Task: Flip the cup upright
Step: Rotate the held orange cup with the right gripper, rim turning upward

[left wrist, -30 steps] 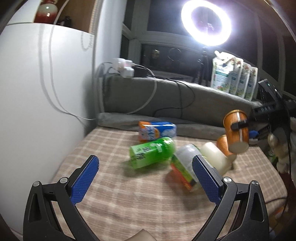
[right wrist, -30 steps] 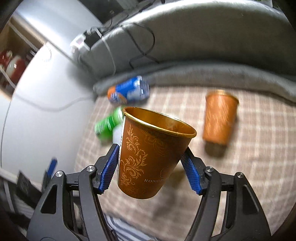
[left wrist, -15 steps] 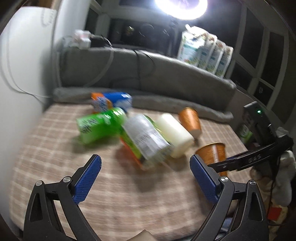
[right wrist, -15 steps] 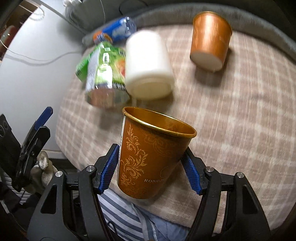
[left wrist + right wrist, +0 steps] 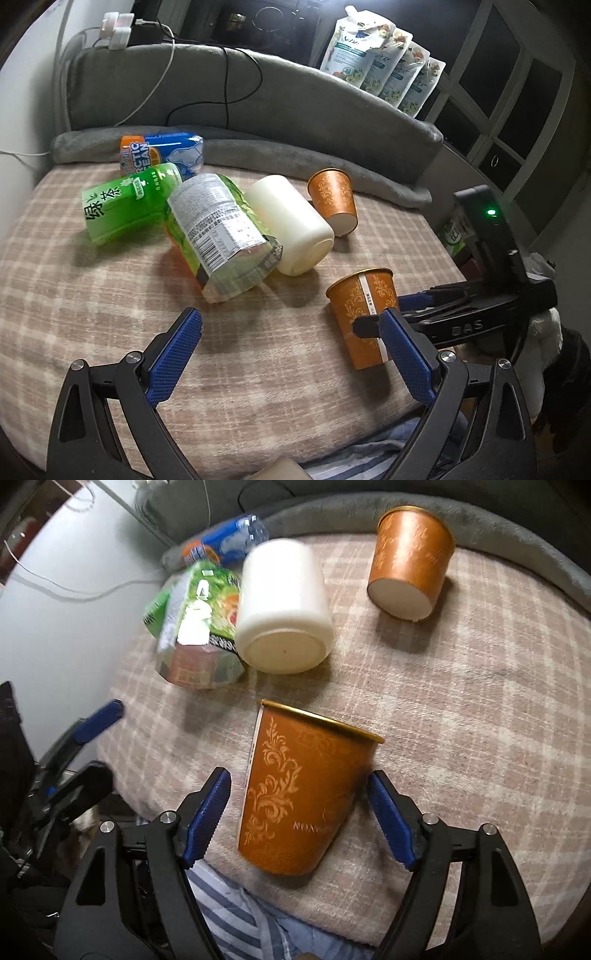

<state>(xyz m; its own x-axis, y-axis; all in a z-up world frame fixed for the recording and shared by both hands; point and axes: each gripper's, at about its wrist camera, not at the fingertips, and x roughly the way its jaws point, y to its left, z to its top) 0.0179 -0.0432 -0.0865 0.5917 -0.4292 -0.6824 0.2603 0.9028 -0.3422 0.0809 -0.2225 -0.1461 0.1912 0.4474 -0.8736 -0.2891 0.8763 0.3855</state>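
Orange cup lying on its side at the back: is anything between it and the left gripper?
Partly. The white container lies just left of the lying cup, its end jutting toward the straight path from the left gripper. The upright cup stands right of that path.

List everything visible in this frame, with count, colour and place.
Orange paper cup: one, mouth up at the near edge, between the right claw's pads.
Second orange cup: one, on its side, far right.
White cylinder container: one, lying mid-bed.
Bottles: three lying; green, clear labelled, blue-orange.
Plaid blanket: beige.
Refill pouches: row on the ledge.
Left claw: open, empty.
Right claw: open around the cup.
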